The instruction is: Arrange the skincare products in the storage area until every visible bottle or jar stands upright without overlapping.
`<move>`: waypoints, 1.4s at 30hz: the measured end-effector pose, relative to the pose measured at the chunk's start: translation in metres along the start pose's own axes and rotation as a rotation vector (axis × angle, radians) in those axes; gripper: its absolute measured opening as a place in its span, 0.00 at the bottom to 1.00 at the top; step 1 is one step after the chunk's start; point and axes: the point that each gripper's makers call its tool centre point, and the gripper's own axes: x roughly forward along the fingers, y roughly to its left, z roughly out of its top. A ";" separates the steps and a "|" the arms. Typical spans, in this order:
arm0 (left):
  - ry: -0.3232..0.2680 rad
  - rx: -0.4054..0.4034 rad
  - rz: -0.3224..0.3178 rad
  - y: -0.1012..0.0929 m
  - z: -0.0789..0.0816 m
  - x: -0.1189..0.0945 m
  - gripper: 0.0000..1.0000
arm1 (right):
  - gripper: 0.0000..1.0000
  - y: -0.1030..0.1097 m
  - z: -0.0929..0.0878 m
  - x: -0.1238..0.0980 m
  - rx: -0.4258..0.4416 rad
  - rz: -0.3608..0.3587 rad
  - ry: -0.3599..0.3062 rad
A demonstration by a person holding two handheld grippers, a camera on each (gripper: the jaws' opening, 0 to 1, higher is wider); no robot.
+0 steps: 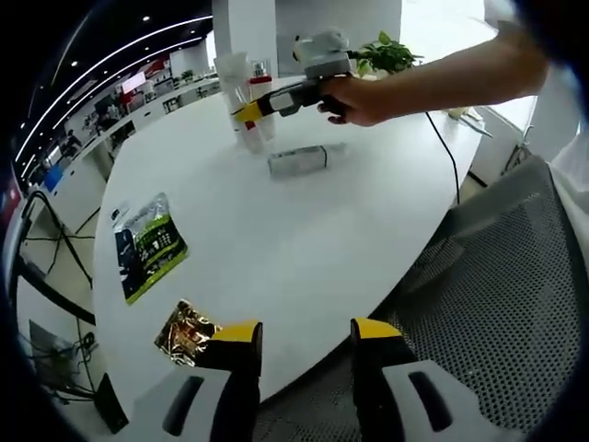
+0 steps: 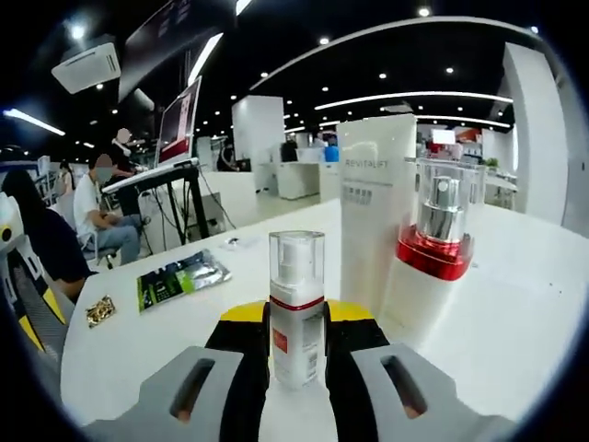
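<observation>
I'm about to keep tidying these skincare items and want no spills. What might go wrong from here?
1. The small pump bottle sits upright between the right hand-held gripper jaws, close to the red-collared bottle and the white box; setting it down carelessly may knock them.
2. A clear bottle lies on its side on the white table and might roll.
3. The left hand-held gripper hangs open at the table edge near a gold packet, which could be brushed off.

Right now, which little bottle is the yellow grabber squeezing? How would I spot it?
Find the white table, then the tall white box standing on it. Just left of that box, between the right gripper's yellow jaws, stands the small pump bottle. Its clear cap and thin red band set it apart from the wider red-collared bottle.
</observation>
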 end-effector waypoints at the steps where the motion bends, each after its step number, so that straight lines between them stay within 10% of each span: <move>1: 0.002 0.000 0.000 0.000 0.000 0.000 0.38 | 0.19 0.000 0.000 0.000 -0.005 0.001 0.003; 19: 0.015 0.017 0.009 0.001 -0.003 0.000 0.39 | 0.20 0.004 -0.008 -0.020 -0.051 -0.004 -0.117; 30: 0.028 0.027 0.017 0.002 -0.005 0.000 0.39 | 0.00 0.001 -0.050 -0.025 -0.119 -0.059 0.108; 42: 0.038 0.040 0.021 0.002 -0.007 0.000 0.39 | 0.13 -0.001 -0.042 -0.022 -0.052 -0.079 0.098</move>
